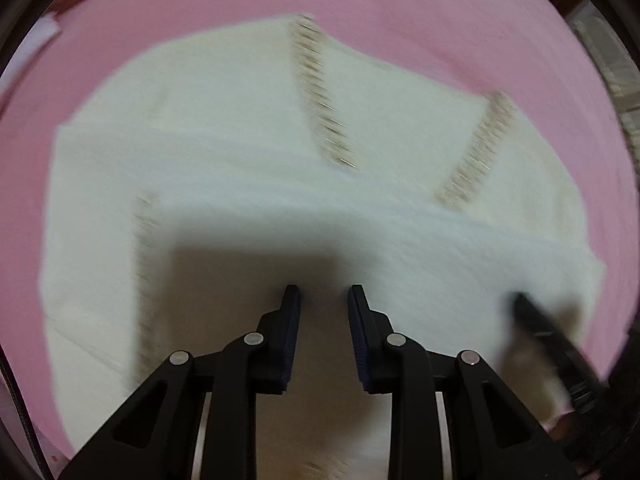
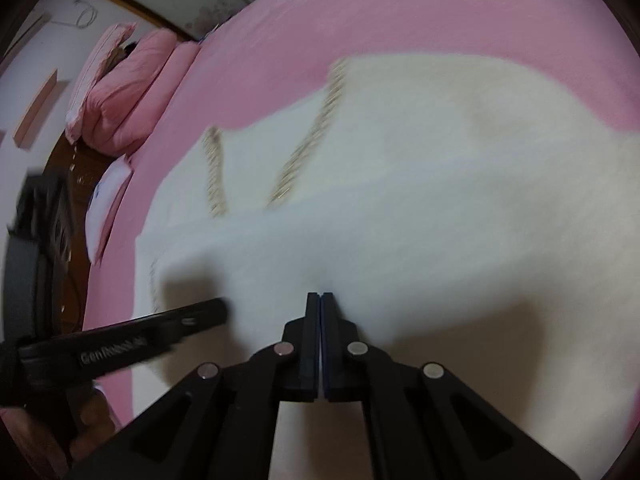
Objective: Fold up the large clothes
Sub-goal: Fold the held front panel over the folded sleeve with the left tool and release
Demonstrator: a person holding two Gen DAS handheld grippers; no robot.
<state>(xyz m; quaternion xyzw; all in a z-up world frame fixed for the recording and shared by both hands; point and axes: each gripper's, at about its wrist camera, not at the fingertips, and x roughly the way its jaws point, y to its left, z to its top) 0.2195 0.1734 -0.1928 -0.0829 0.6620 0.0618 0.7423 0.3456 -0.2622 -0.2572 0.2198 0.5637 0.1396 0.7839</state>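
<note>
The left gripper [image 1: 323, 294] points down at the white garment [image 1: 240, 208] with its jaws a little apart; a narrow gap shows between the pads and nothing is caught in it. Its shadow falls dark on the cloth just beyond the fingertips. The right gripper [image 2: 320, 300] has its jaws pressed fully together, pad against pad, and whether a thin bit of cloth is pinched at the tips cannot be told, since the picture is blurred there. In the left wrist view the right gripper shows as a dark blurred shape over the garment's lower right edge; in the right wrist view the left gripper [image 2: 216, 308] reaches in from the left, over the garment's near left part.

The garment lies spread on a pink bed sheet [image 1: 400, 20], already folded over itself so that layered edges run across it. Three beige ribbed bands [image 1: 324, 96] show on it: two slanting toward each other on the far half and one along the left edge. Beyond the sheet's far left corner sit pink pillows [image 2: 120, 92] against the wall.
</note>
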